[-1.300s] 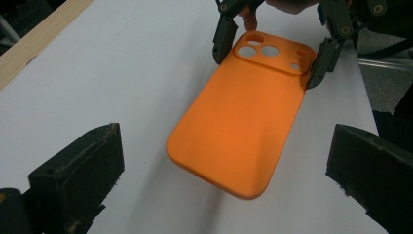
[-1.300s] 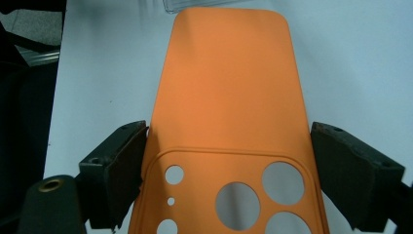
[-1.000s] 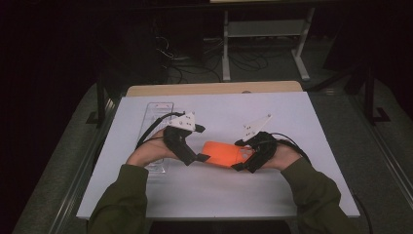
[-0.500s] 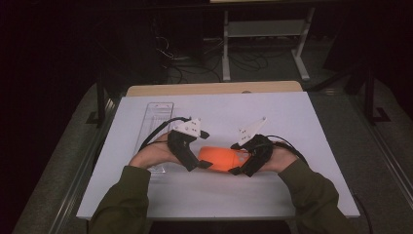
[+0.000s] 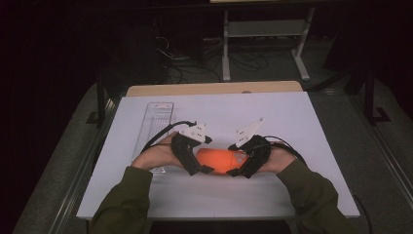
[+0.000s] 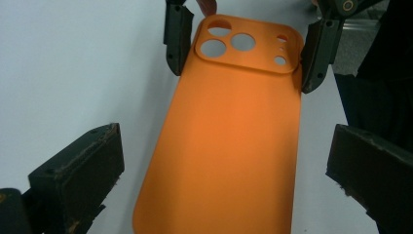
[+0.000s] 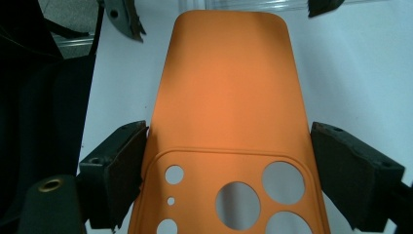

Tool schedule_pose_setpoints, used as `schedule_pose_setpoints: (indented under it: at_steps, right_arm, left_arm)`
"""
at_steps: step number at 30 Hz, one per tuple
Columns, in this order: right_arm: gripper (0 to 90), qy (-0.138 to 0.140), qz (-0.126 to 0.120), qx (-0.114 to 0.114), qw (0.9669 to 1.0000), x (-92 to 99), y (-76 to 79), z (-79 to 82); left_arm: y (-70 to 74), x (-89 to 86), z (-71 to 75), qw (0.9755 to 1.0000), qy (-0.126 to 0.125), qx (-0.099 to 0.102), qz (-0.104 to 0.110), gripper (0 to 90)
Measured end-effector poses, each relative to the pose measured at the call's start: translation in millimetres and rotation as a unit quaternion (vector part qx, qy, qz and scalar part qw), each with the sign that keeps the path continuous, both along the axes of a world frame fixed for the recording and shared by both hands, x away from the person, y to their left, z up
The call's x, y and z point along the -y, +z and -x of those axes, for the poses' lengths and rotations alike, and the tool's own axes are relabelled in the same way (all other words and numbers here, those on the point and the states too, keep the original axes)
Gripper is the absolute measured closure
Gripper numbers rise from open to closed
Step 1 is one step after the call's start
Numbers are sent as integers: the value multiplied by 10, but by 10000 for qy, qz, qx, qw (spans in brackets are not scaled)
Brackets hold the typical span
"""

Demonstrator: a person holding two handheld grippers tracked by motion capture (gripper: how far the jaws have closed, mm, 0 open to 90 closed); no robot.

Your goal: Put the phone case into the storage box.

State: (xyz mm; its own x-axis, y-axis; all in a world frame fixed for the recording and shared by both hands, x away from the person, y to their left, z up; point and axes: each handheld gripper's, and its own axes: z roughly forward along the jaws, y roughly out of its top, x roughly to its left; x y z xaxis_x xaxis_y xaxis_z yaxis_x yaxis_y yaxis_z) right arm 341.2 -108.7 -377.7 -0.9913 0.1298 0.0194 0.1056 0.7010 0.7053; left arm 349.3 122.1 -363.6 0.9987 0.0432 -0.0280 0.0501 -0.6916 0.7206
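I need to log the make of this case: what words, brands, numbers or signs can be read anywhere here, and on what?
None can be read.
The orange phone case shows a plain back with camera holes, no logo or lettering.
The clear plastic tray at the left of the white table shows no legible print.
The left gripper and right gripper bear no readable marks.

Matt smooth orange plastic phone case [image 6: 229,131], matt white table [image 5: 292,117]

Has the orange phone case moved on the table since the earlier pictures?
Yes. The orange phone case has shifted slightly toward the person's edge of the white table, farther from the clear tray.
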Motion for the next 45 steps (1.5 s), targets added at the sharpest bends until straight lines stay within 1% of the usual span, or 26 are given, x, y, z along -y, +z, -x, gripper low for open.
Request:
schedule_pose_setpoints:
  at_steps: [3,5,6,7,9,12,15,16,17,18,19,20,26,29,30,31,32,39,40,41,42,45]
  right_arm:
    - [148,26,-40,2,10000,-6,9,7]
    - [148,39,-21,11,10000,-10,16,16]
    - [148,62,-29,31,10000,-13,17,17]
    - [148,74,-22,40,10000,-15,21,20]
    - [148,78,-35,18,10000,-22,24,30]
    - [148,111,-42,42,9999,-30,30,32]
    - [148,141,-105,30,9998,-41,42,37]
    - [148,132,-90,7,9999,-42,49,42]
    - [148,46,-22,-124,9999,-40,58,65]
    - [148,54,-15,-104,9999,-42,61,65]
    - [148,93,-49,-74,9999,-48,61,60]
    - [148,87,-54,-94,9999,-49,62,64]
    - [148,114,-49,-73,9999,-59,70,71]
    - [148,107,-62,-104,9999,-67,74,80]
    - [148,110,-64,-103,9999,-69,75,81]
    - [148,114,-64,-111,9999,-70,76,83]
    - [148,173,-109,-38,9998,-75,74,72]
    - [148,210,-135,7,9997,-80,76,69]
    - [148,208,-136,7,9997,-79,76,69]
    - [148,213,-141,2,9997,-78,76,68]
    - [148,224,-142,16,9996,-78,77,65]
    - [148,238,-153,30,9996,-80,84,65]
  left_arm:
    - [-16,44,16,9999,-91,30,-58,0]
    - [-30,73,25,9999,-111,34,-107,0]
    - [-41,87,37,9999,-107,2,-108,0]
    - [-42,96,36,9997,-155,20,-164,0]
    - [-57,119,43,9997,-151,-12,-177,0]
    - [-72,144,52,9995,-187,0,-244,0]
    - [-90,162,60,9993,-201,5,-304,0]
    - [-94,166,60,9992,-219,-3,-339,0]
    - [-98,167,60,9990,-240,6,-368,0]
    - [-104,171,58,9988,-268,42,-414,0]
    - [-114,175,62,9988,-249,36,-427,0]
    - [-116,178,61,9986,-256,39,-451,0]
    - [-121,185,65,9985,-277,28,-466,0]
    - [-127,191,72,9986,-253,4,-461,0]
    - [-129,194,72,9986,-240,18,-480,0]
    - [-122,191,59,9978,-295,80,-583,0]
    - [-126,194,57,9977,-304,87,-592,0]
    - [-131,209,71,9976,-325,45,-608,0]
    - [-123,203,66,9973,-371,68,-637,10]
    - [-122,201,70,9973,-382,77,-623,61]
    - [-123,202,81,9976,-368,52,-585,89]
    - [-122,199,96,9976,-379,58,-572,96]
